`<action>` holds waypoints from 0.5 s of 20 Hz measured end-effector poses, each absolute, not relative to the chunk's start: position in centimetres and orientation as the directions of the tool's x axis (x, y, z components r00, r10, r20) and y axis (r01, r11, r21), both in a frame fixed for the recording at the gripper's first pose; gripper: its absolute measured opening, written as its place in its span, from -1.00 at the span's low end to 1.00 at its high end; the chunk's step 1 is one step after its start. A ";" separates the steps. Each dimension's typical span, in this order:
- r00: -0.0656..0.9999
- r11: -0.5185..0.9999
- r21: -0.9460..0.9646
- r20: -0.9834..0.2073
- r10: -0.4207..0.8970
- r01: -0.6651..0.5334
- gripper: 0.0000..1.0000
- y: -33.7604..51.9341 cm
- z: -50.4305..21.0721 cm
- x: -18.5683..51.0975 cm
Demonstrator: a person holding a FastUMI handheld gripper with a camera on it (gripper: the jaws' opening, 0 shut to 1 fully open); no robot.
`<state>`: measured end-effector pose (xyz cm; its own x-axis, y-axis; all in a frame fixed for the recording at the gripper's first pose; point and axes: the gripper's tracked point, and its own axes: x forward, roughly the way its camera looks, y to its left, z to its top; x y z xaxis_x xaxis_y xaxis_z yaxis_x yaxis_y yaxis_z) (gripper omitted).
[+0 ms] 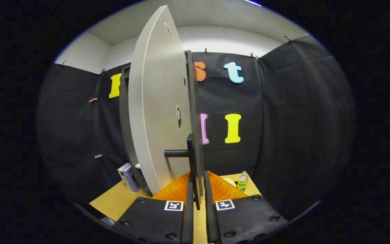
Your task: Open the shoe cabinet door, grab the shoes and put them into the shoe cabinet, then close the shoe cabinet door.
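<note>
The shoe cabinet's grey door (157, 112) stands swung out towards me, nearly edge-on, with its dark edge (191, 101) facing me. Behind it on the left rises the cabinet's dark frame (124, 118). A black handle (190, 149) sticks out from the door on a short horizontal stub (176, 153). Its upright bar runs down between my fingers. My gripper (198, 176) is shut on this handle, with a finger (188, 203) close on each side of the bar.
The cabinet stands on a wooden table (113, 201). A small box (129, 177) leans by the cabinet's left foot. A green bottle (242, 181) and a pale round thing (229, 182) stand to the right beyond my fingers. Black cloth walls close the booth.
</note>
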<state>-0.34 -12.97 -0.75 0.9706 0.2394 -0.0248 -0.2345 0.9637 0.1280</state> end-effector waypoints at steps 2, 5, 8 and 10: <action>0.963 0.956 0.129 -0.028 0.269 -0.263 -0.60 -12.9 -0.8 -0.1; 0.971 0.967 0.097 -0.019 0.238 -0.235 -0.60 -13.2 -1.0 -0.2; 0.972 0.967 0.111 -0.023 0.234 -0.231 -0.60 -12.7 -1.3 -0.4; 0.974 0.969 0.123 -0.038 0.221 -0.215 -0.60 -13.2 -1.4 -0.8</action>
